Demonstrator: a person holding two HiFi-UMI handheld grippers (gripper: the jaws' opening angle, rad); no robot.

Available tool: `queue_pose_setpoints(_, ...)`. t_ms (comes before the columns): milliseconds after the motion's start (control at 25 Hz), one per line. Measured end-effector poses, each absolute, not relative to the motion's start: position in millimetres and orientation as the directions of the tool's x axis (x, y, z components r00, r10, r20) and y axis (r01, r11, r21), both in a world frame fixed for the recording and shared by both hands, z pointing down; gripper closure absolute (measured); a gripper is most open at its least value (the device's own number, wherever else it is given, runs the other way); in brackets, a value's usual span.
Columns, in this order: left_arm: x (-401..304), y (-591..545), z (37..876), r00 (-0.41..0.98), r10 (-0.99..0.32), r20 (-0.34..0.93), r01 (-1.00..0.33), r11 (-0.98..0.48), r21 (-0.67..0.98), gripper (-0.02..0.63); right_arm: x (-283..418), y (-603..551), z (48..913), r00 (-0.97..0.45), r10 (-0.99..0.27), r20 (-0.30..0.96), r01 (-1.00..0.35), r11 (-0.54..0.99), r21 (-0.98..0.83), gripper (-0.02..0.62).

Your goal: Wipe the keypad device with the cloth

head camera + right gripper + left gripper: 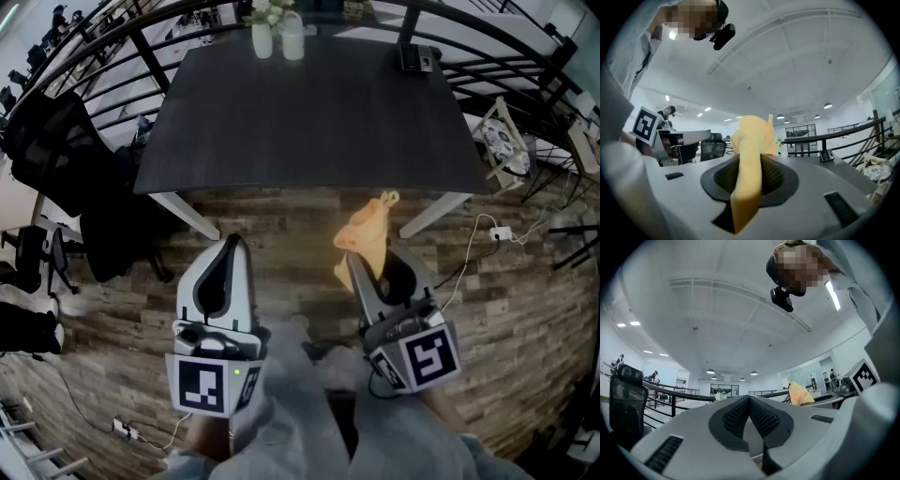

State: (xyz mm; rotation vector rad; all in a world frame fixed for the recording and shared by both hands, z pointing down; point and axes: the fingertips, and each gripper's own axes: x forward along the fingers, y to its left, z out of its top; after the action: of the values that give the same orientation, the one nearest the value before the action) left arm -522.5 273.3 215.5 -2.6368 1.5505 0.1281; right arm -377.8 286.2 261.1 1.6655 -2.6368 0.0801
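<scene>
A small black keypad device (416, 58) stands at the far right corner of the dark table (309, 122); in the right gripper view the keypad device (826, 155) shows far off on the table edge. My right gripper (361, 253) is shut on a yellow cloth (367, 232), held above the wooden floor short of the table. The cloth (751, 159) sticks up between the jaws. My left gripper (231, 246) is shut with nothing in it, level with the right one. From the left gripper view the cloth (800, 393) shows to the right.
Two white vases (277, 37) with flowers stand at the table's far edge. Black office chairs (56, 150) sit to the left. A curved black railing (112, 37) runs behind the table. A power strip and cable (499, 232) lie on the floor at right.
</scene>
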Motion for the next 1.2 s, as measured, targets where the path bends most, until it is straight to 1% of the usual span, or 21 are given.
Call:
queue_pose_setpoints(600,-499,288,207,0.517,-0.847,-0.127,-0.854,-0.519,-0.016,0.600,-359,302,260,-0.399,-0.916,0.046,-0.916,0.396,-0.064,0.492)
queue_pose_setpoints(760,-480,299,199,0.541,-0.828,-0.149,-0.838,-0.546,-0.013,0.600,-346,314,258,-0.390,-0.920,0.045,-0.920,0.387,-0.061,0.492)
queue_pose_setpoints(1040,-459,324,205,0.551,-0.826,-0.120,-0.834,-0.552,-0.026,0.600,-320,342,254,-0.358,-0.933,0.031,-0.932,0.356,-0.065,0.492)
queue_pose_setpoints(1200,-442,340,202,0.573,-0.808,-0.138,-0.818,-0.575,-0.026,0.600,-301,362,255,-0.326,-0.945,0.026,-0.944,0.324,-0.066,0.492)
